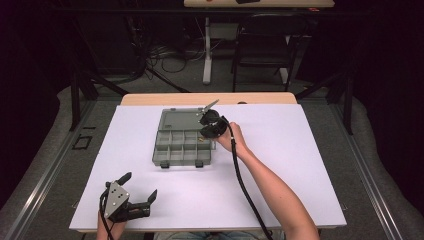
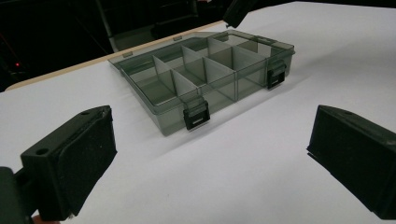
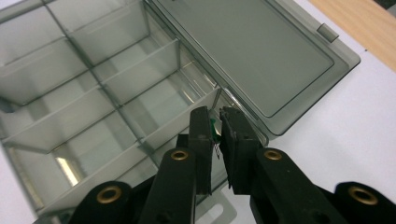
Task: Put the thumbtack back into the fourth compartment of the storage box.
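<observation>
A smoky grey plastic compartment box (image 1: 172, 149) lies open on the white sheet, its lid (image 1: 179, 119) folded flat behind it. My right gripper (image 1: 202, 129) hangs over the box's right rear corner, shut on a small green piece (image 3: 213, 129) pinched between its pads. In the right gripper view the jaws point at the wall between the compartments (image 3: 116, 107) and the lid (image 3: 252, 51). My left gripper (image 1: 140, 185) rests near the sheet's front left with its jaws wide apart and nothing between them. In the left gripper view (image 2: 210, 158) it faces the box (image 2: 205, 70) and its two black latches.
The white sheet (image 1: 280, 165) covers most of the wooden table (image 1: 150, 98), whose bare edge shows at the back. Beyond stand a dark chair (image 1: 262, 45) and a second table's leg (image 1: 206, 50), with cables on the floor.
</observation>
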Demonstrator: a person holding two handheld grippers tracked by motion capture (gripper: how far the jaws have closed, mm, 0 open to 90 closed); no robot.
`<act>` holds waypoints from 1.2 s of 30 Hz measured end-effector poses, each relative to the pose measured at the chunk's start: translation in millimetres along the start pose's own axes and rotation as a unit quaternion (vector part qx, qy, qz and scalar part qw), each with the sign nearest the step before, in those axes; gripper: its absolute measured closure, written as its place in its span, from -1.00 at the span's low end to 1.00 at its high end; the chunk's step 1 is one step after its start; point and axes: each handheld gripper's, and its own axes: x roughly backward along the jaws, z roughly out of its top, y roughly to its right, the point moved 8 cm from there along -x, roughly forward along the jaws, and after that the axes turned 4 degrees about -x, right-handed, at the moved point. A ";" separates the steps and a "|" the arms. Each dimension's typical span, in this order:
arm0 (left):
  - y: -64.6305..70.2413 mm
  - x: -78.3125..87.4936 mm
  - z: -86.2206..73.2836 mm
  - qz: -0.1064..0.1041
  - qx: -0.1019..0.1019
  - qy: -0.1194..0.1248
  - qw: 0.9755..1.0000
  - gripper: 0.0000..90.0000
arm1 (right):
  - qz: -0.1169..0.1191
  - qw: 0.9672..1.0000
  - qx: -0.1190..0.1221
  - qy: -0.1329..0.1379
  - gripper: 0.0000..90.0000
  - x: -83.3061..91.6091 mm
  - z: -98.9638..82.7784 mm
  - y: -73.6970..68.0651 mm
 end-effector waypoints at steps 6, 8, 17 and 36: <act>-0.1 0.4 0.2 -0.001 0.002 0.002 1.000 -0.99 | 0.005 1.000 -0.025 0.001 0.33 -1.4 -0.3 2.5; 0.7 -0.2 0.3 -0.003 0.001 0.001 1.000 -0.99 | 0.006 1.000 -0.025 0.008 0.27 3.7 -0.5 4.0; 0.8 -1.3 0.1 -0.004 0.003 0.000 1.000 -0.99 | 0.038 0.998 -0.049 0.031 -0.61 34.7 -18.8 3.5; 1.1 -2.1 -0.4 -0.003 -0.001 -0.003 1.000 -0.99 | 0.052 0.993 -0.040 0.095 -1.00 109.6 -100.3 -8.3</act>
